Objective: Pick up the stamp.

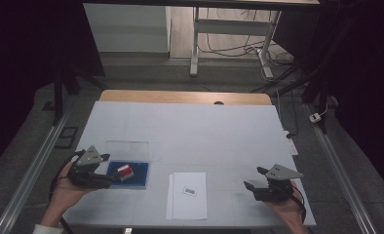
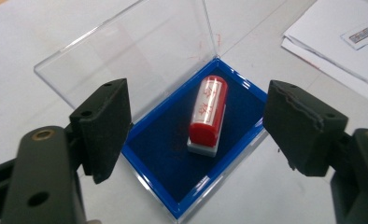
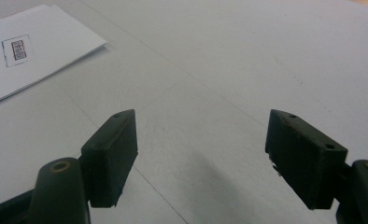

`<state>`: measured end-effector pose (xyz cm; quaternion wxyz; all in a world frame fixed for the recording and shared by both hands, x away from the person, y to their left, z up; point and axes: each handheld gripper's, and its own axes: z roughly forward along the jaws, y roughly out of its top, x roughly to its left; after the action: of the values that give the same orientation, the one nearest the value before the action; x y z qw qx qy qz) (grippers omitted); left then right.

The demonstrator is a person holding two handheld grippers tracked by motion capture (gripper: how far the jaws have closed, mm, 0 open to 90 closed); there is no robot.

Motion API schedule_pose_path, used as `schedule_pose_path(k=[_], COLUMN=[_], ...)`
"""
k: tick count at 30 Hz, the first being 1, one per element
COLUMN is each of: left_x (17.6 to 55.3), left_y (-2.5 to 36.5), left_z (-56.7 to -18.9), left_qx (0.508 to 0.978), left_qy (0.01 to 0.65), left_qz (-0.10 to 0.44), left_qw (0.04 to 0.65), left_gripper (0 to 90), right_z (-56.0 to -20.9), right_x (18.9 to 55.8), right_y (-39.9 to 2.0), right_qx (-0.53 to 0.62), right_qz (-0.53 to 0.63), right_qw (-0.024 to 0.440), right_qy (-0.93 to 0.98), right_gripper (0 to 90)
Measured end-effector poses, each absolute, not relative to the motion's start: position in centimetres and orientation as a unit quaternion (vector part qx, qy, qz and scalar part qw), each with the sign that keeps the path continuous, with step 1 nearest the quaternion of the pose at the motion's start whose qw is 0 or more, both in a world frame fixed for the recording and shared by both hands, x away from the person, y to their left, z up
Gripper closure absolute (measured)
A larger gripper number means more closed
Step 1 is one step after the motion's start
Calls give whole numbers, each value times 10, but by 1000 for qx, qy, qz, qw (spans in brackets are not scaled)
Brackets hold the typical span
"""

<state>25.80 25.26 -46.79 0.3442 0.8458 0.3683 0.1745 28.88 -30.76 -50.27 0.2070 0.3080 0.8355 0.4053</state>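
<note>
A: Lower left of the high view: left gripper (image 1: 113, 179) held in a hand (image 1: 66, 190), its tips at the near-left edge of a blue ink-pad case (image 1: 140, 175). State of the fingers (image 2: 102, 128)?

B: Released. In the left gripper view they stand wide apart, one at each side of the frame, nothing between them but the case. No contact with it that I can confirm.

A: Contents of the case?

B: One red stamp (image 2: 208, 114) with a white label and pale base, lying on its side on the dark blue pad, about the centre of the frame. Clear lid (image 2: 126, 51) hinged open, tilted back toward the upper left.

A: Right gripper (image 1: 258, 179)?

B: Lower right of the high view, held by the other hand (image 1: 288, 209). Also released; the right gripper view shows bare white surface (image 3: 247, 60) between the spread fingers (image 3: 109, 156).

A: Anything else on the surface?

B: White paper sheets (image 1: 187, 195) at bottom centre of the high view, between the two grippers, with a small printed mark (image 1: 189, 190) on top. Sheets lie just right of the case, apart from it.
</note>
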Motion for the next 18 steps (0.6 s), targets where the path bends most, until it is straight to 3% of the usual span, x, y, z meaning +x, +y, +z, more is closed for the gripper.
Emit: schedule_pose_path(k=[18], left_x=[280], left_y=[235], left_z=[-476], left_qx=[880], left_qy=[348], left_qz=[132], left_qw=[294], left_gripper=[337], right_z=[-506], right_x=[289], right_y=[-306], right_qx=[308], right_qz=[398], right_qw=[203], right_qy=[840], right_gripper=[252])
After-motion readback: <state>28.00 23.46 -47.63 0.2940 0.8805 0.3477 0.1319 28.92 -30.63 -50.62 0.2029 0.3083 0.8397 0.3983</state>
